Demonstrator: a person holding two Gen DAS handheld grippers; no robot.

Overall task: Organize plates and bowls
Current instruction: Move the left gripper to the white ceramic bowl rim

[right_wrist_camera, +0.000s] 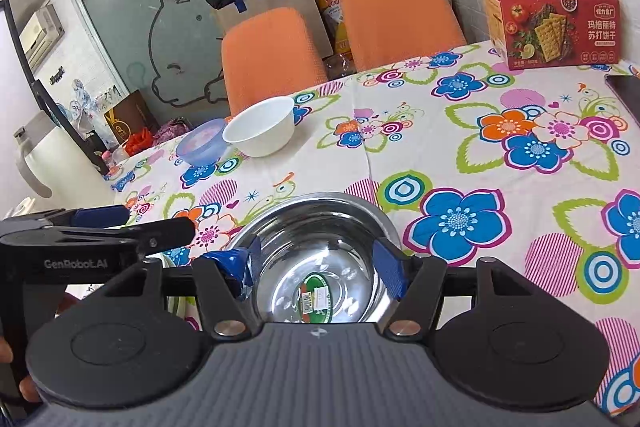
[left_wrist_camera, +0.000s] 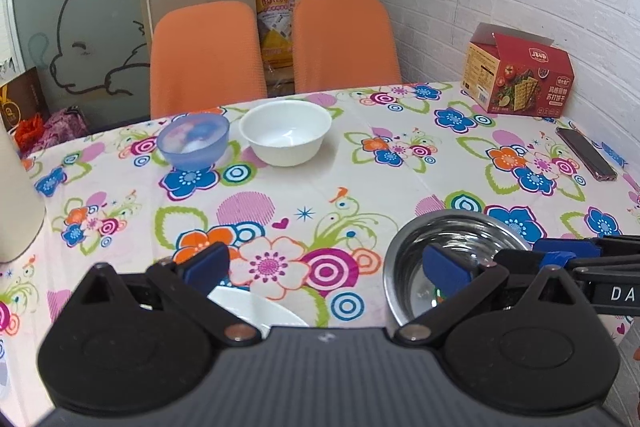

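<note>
Steel bowl (right_wrist_camera: 316, 247) sits between the right gripper's (right_wrist_camera: 316, 269) slightly parted fingers; left gripper (left_wrist_camera: 324, 263) gapes empty.

The steel bowl (right_wrist_camera: 316, 251) was shiny metal, like a mirror. The white bowl (left_wrist_camera: 286, 137) looked smooth and glossy. The blue bowl (left_wrist_camera: 194, 141) was cloudy plastic. The flowered tablecloth (left_wrist_camera: 360, 167) was soft matt cloth. The cracker box (left_wrist_camera: 520, 77) was smooth cardboard.

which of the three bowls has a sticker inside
The steel bowl nearest the right gripper: a green label sits on its bottom. The white bowl and the blue bowl show none.
</note>
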